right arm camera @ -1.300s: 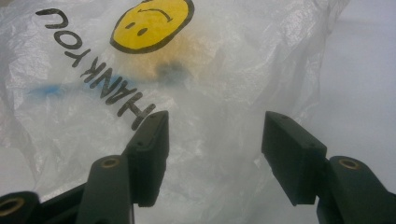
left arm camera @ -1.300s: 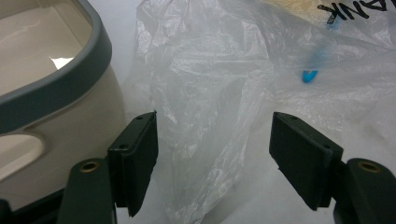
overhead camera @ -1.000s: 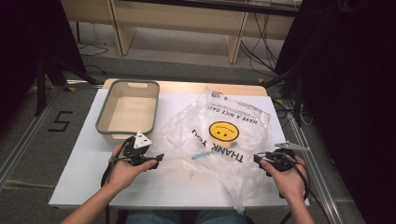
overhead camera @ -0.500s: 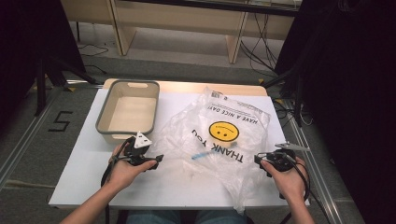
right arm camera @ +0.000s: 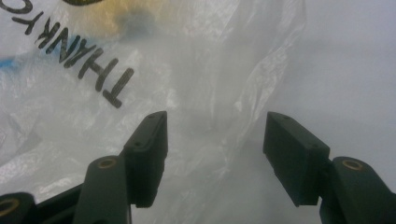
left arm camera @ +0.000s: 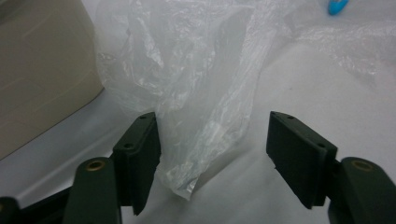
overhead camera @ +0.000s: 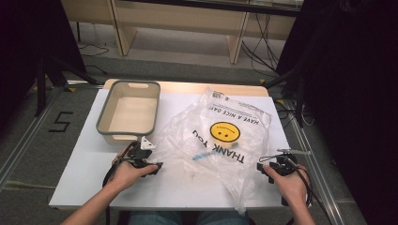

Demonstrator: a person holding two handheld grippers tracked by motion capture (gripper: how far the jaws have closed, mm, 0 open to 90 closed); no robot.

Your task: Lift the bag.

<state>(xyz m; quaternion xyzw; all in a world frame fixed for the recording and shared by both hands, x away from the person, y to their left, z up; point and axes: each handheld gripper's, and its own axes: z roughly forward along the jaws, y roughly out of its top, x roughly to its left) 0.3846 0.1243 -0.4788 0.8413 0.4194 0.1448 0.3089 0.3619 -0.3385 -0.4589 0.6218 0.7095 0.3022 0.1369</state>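
The plastic bag is thin, clear and much wrinkled. It lies flat and spread out on the white counter, from the middle to the right side. On it is a yellow smiley face with black words "THANK YOU" and "HAVE A NICE DAY", which read upside down from the near side. A small blue thing shows through the film near the middle. The left edge of the bag stands up in crumpled folds just beside the beige bin. The near right corner hangs over the near edge of the counter.
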